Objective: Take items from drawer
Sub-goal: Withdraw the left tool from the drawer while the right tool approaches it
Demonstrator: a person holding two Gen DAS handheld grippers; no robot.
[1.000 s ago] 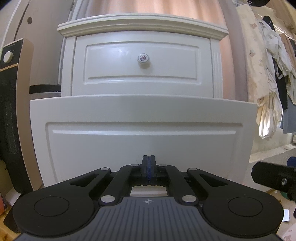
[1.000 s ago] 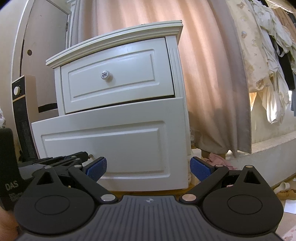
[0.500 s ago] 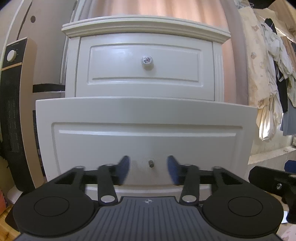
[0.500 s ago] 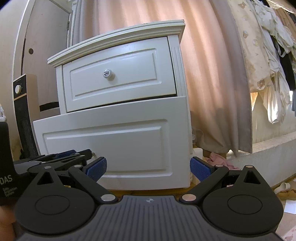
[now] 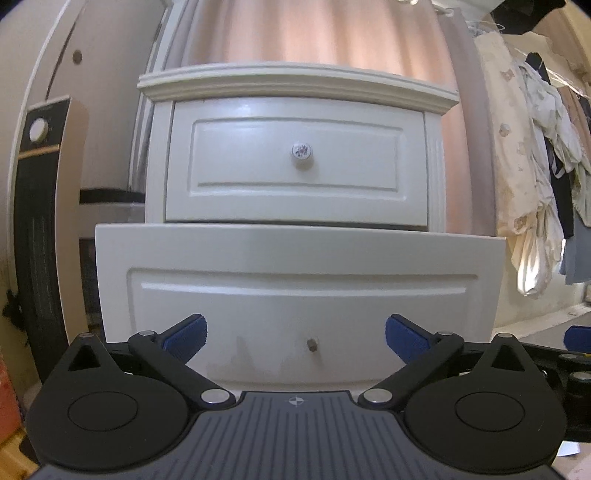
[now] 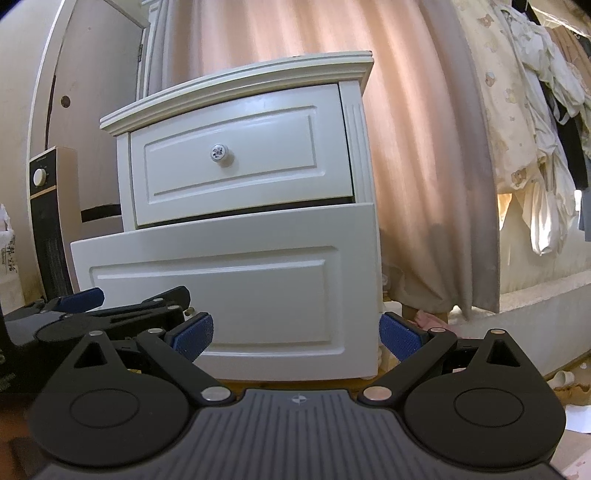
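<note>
Blue-padded fingers of the left gripper (image 5: 295,334) are spread wide, having just been opening, with nothing pressed between them; a small metal stud (image 5: 312,344) on the lower drawer (image 5: 299,295) is framed in the gap, untouched. Equally wide apart and empty are the jaws of the right gripper (image 6: 296,332), held to the right of the left one. The lower drawer is seen pulled out of the white nightstand (image 5: 295,83); its inside is hidden. Above, the upper drawer (image 5: 295,162) is shut, a painted knob (image 5: 301,152) at its centre. Behind, a pink curtain (image 6: 277,33) hangs.

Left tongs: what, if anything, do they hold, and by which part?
Nothing. The left tongs have just opened; the lower drawer's small stud sits untouched between the pads.
</note>
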